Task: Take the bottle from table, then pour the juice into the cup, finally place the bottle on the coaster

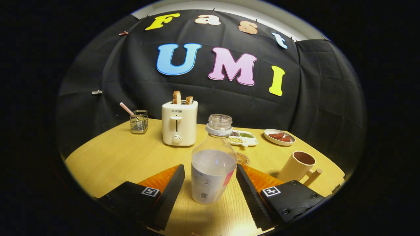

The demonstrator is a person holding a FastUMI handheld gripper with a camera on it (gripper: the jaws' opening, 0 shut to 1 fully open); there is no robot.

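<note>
A clear plastic bottle (212,164) with a clear cap and whitish juice filling its lower half stands upright on the wooden table (118,160). It sits between the fingers of my gripper (210,178), which is open, with a gap on each side of the bottle. A beige cup (298,166) with a handle stands to the right, just beyond the right finger. A round coaster (243,159) lies flat behind the bottle, partly hidden by it.
A white toaster (179,123) with two bread slices stands at the back. Left of it is a glass holder (138,121) with a straw. A divided snack tray (243,137) and an oval plate (279,137) of reddish food sit at the back right.
</note>
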